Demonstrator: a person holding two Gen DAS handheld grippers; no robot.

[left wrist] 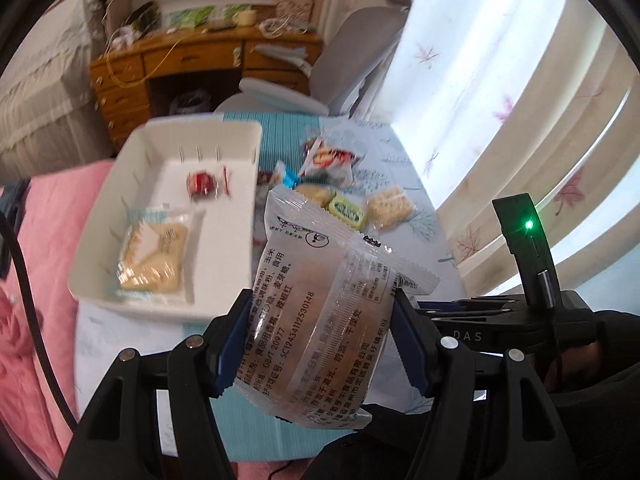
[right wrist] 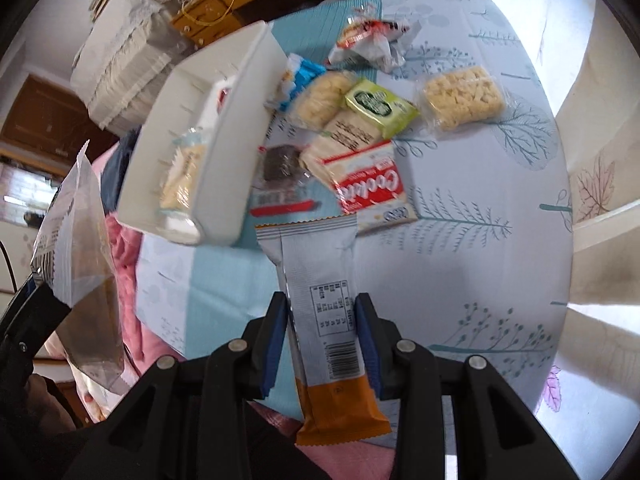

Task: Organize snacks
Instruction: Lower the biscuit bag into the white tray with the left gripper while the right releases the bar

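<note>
Grippers tilted downward, jaws clamping snack packets

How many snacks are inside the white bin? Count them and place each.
2 visible in the white bin: a red wrapped candy near its far end, a clear-wrapped cracker pack near its near end. The wall may hide others.

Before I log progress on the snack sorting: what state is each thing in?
Left gripper: shut on clear cake packet, lifted.
Right gripper: shut on grey-orange bar, lifted.
White bin: holds a cracker pack and a red candy.
Loose snacks: on the table, unsorted.
</note>
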